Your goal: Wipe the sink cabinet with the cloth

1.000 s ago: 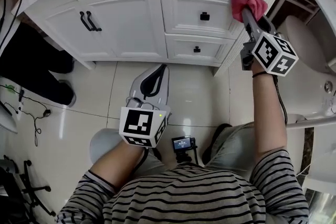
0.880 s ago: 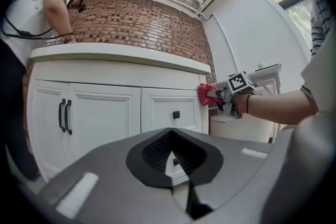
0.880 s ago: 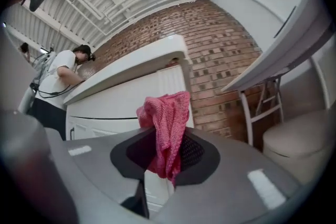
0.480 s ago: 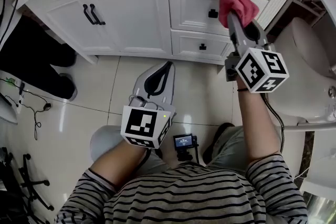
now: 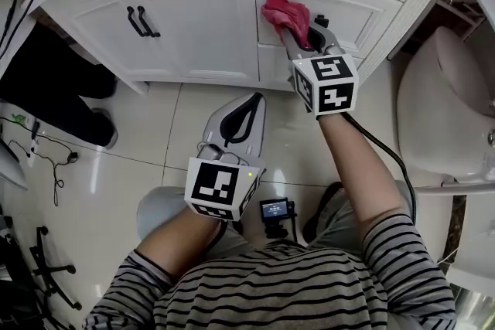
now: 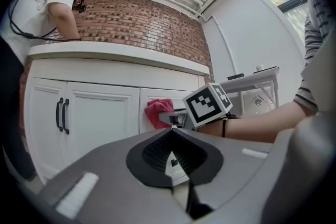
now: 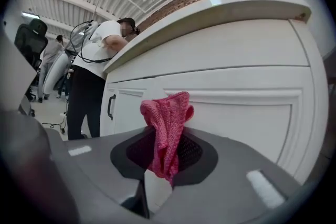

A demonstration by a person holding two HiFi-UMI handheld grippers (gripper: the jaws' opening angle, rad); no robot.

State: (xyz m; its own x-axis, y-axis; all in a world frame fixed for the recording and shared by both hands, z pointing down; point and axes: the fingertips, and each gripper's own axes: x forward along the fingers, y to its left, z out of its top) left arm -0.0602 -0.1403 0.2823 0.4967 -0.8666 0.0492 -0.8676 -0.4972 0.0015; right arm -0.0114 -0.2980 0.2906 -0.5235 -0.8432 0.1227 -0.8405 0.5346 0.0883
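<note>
A pink cloth is pressed against the left end of the upper drawer front of the white sink cabinet. My right gripper is shut on the pink cloth, which sticks up from between its jaws right in front of the drawer panel. My left gripper hangs low over the floor tiles, below the cabinet doors, shut with nothing in it. From the left gripper view the cloth and the right gripper's marker cube show against the cabinet.
Two black door handles sit on the left doors, and a black knob on the upper drawer. A white toilet stands at the right. A person in black trousers stands at the cabinet's left end. Cables lie on the floor.
My right gripper has swept the cloth leftward along the upper drawer, from the cabinet's right corner to the drawer's left end. The left gripper has stayed about where it was.
</note>
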